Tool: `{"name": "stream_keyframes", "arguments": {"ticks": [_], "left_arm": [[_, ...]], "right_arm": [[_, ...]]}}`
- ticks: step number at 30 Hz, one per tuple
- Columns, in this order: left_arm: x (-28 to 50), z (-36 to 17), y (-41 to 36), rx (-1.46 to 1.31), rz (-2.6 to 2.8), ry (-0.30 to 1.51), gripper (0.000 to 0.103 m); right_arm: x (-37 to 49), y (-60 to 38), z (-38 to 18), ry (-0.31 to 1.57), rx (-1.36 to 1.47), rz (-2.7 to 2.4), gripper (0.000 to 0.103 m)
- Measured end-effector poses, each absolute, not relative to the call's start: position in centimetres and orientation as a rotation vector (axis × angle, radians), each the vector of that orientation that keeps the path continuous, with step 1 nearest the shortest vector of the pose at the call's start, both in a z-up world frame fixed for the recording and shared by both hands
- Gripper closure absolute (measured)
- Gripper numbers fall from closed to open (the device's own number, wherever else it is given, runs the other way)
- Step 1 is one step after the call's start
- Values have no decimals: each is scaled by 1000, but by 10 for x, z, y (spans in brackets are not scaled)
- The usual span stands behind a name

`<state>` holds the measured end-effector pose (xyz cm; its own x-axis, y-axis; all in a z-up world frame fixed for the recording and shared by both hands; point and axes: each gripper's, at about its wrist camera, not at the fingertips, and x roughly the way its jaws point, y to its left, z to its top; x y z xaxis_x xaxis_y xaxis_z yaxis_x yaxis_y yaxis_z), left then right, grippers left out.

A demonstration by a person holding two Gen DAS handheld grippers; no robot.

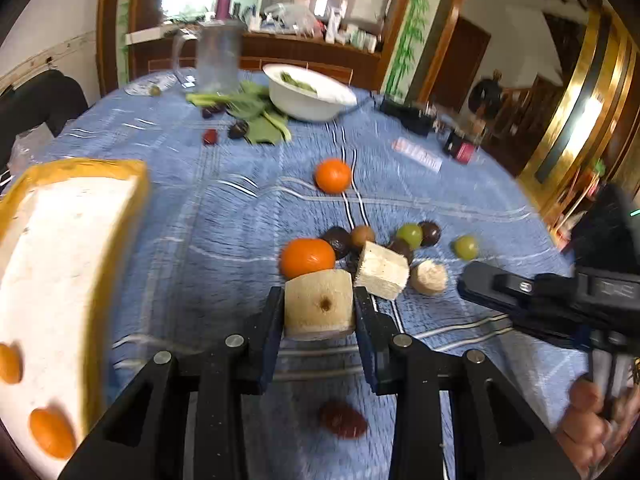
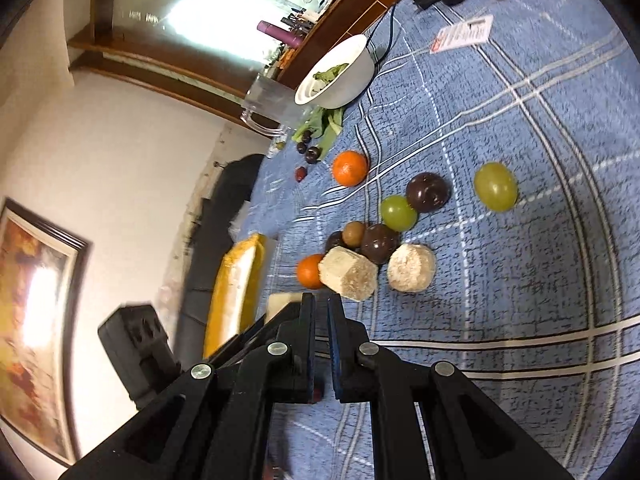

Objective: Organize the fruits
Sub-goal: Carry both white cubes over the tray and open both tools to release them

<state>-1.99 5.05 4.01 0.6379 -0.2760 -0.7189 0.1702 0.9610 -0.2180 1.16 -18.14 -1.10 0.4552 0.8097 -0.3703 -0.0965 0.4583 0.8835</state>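
Note:
My left gripper (image 1: 319,307) is shut on a beige cube-shaped chunk (image 1: 319,305) with a hole in its face, held above the blue cloth. Just beyond lie an orange (image 1: 307,257), a second beige block (image 1: 383,270), a round beige piece (image 1: 429,277), dark plums (image 1: 429,233) and green grapes (image 1: 409,235). Another orange (image 1: 333,175) lies farther off. A yellow-rimmed white tray (image 1: 60,248) at the left holds two oranges (image 1: 51,432). My right gripper (image 2: 321,312) is shut and empty, near the beige block (image 2: 349,274) and the round piece (image 2: 411,268); it shows at the right in the left wrist view (image 1: 520,292).
A white bowl (image 1: 308,94) with greens, loose leaves (image 1: 256,120), a clear jug (image 1: 218,56) and small dark fruits (image 1: 236,130) stand at the far side. A dark red fruit (image 1: 342,419) lies under my left gripper. Black devices (image 1: 408,114) and a card (image 1: 418,155) lie at the far right.

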Motion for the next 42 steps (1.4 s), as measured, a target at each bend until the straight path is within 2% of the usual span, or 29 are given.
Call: {"name": "stream_keyframes", "arguments": {"ticks": [3,8,9,10,12,18,23,25,26,27,29,31,32,38,41,42], "left_arm": [[-41,56,74,-187,-254,806,70],[-66,69,114,-274,-221,766,70],[-71,70,122,-285,-209,757,70],[-75,72,128,-285,-196,750,70],[-80,73,137,-280,-174,741,70],[-93,76,170,-302,-137,716,70],[-104,79,200,-333,-94,702,70],[-106,79,210,-339,-79,696,70],[-108,79,216,-345,-70,694,70],[-109,78,221,-349,-66,693,70],[-111,77,230,-362,-54,694,70],[-112,74,238,-373,-52,697,70],[-113,72,242,-379,-50,699,70],[-118,65,265,-449,-38,708,70],[-121,64,268,-447,-38,710,70],[-121,65,268,-443,-36,707,70]], "right_arm": [[11,-183,-9,911,931,668,95],[2,-170,12,876,725,566,91],[2,-165,15,873,663,533,84],[3,-158,18,877,605,495,73],[6,-145,24,875,544,468,60],[18,-94,34,885,215,389,60],[26,-61,15,931,-18,291,60],[25,-62,9,934,-16,259,71],[24,-65,8,932,7,258,72],[22,-68,8,933,34,260,77],[17,-72,11,928,75,255,78],[10,-73,17,919,83,256,98],[6,-73,21,913,86,261,98],[-1,-71,32,895,73,229,97],[9,-69,25,933,119,225,83],[11,-69,23,938,130,219,75]]}}
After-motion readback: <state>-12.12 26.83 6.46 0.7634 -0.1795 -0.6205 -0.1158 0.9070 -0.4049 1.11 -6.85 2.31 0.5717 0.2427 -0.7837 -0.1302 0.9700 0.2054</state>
